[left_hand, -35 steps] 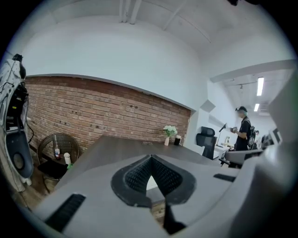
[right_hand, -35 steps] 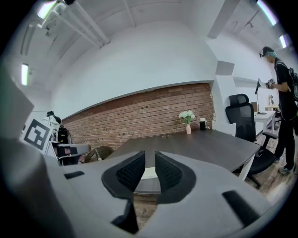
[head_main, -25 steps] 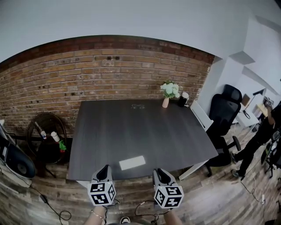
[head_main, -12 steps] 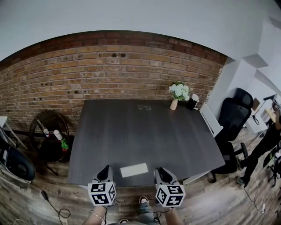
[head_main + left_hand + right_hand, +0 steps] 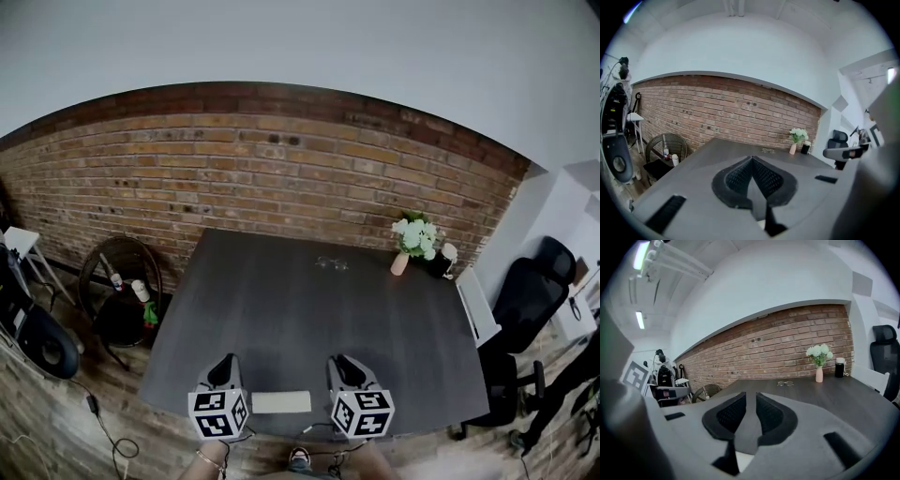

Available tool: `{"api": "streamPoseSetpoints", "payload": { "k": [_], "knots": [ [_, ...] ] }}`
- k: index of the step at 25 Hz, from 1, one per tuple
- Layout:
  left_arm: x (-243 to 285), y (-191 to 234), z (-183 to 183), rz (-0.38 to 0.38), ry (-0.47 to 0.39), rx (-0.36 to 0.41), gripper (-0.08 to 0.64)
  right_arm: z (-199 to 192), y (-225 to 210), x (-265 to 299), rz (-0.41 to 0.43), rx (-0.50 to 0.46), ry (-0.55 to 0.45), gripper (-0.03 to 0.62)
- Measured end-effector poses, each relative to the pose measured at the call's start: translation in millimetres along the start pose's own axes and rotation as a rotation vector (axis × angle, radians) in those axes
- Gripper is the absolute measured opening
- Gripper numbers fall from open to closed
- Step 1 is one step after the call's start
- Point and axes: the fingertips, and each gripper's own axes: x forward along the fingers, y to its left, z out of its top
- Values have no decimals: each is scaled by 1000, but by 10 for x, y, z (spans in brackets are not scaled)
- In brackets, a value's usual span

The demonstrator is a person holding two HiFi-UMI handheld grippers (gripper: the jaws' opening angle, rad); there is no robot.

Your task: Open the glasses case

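Camera's swung since a second ago, so the flowers (image 5: pixel 413 234) now sit further right in the head view. The glasses case (image 5: pixel 280 402) went from lying out ahead of the tongs to sitting right between them, on the near edge of the table (image 5: pixel 281 309). Neither one is touching it yet. The left gripper (image 5: pixel 223 362) has its jaws pinched together at the tips with nothing in them. The right gripper (image 5: pixel 339 364) is barely ajar, a thin gap that's also empty. The case looks like a flat, pale, smooth rectangle. My guess is it's light and stiff, and the sort of thing that'll skate across that slick dark top if you poke it from one side. I'd pin one end down with one tong and work the other into the lid along a long edge. Annoying part: it's tiny in the head view, so I can't make out a seam, hinge or clasp, or tell which side opens. Both gripper views look out over the table and past the case; a pale sliver under each pair of jaws may be it. A pair of glasses (image 5: pixel 331 263) is sitting way over near the wall.
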Motion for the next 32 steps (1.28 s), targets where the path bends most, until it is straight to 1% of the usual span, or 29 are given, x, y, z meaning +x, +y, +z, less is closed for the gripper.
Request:
{"api": "streamPoseSetpoints", "payload": {
  "k": [5,12,15,17,22,26,30,32],
  "knots": [
    [189,63,58,87,-4,-40,-5,169,-77,400,98,-35,22,71],
    [307,187,-51,209,13,-94,-5,174,-86,826,225,-65,67,71],
    [349,200,-26,246,7,-102,-5,176,-97,959,268,-70,79,71],
    [406,189,-3,255,2,-98,-5,154,-127,1052,282,-68,90,71],
    [418,207,-29,262,15,-77,-5,32,-98,1119,299,-26,112,71],
    [415,251,22,259,6,-84,-5,11,-36,1133,307,-47,120,71],
    [376,239,-95,237,28,-70,-5,-89,-2,1077,297,-31,137,72],
    [367,268,-192,231,46,-77,-5,-147,28,1044,291,-37,146,74]
  ]
}}
